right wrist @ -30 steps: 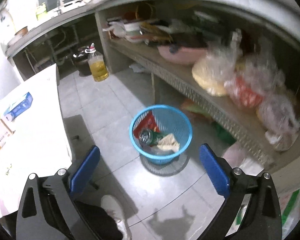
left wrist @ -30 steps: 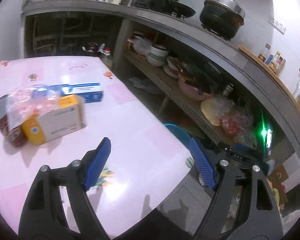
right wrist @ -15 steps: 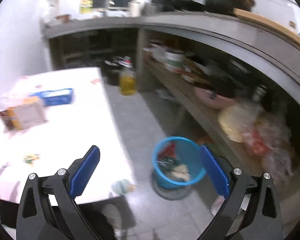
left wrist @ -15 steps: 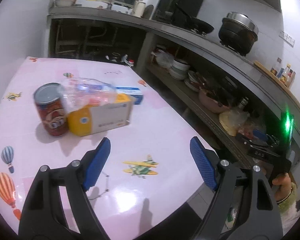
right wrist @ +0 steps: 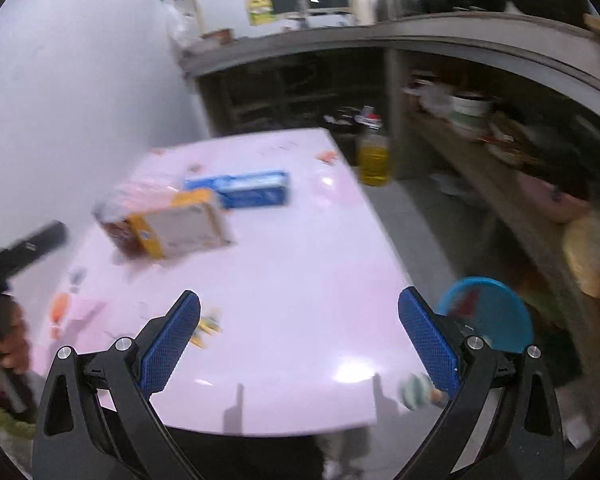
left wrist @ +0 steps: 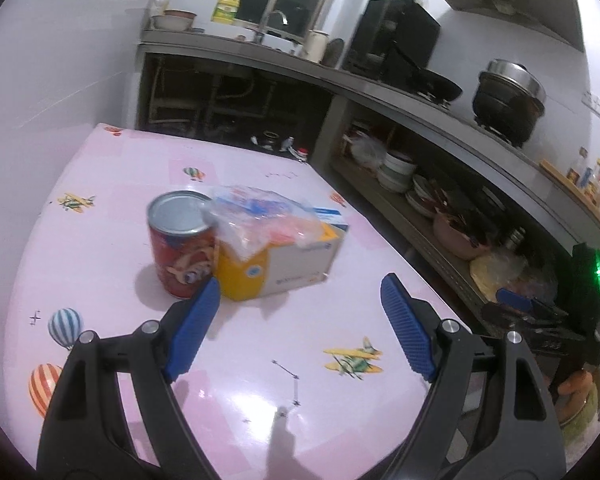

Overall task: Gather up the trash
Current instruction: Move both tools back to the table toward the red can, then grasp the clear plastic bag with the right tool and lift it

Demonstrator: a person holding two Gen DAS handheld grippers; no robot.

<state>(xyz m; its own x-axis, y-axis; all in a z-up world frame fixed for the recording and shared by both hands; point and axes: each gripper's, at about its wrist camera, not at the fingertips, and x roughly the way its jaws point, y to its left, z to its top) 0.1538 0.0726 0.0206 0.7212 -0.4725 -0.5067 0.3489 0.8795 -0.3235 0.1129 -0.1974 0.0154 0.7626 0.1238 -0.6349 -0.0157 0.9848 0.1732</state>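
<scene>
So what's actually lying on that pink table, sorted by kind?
Cans: 1, a red can
Boxes: 2, a yellow and white box and a blue box
Plastic bags: 1, a clear bag draped over the yellow and white box
Total: 4
</scene>
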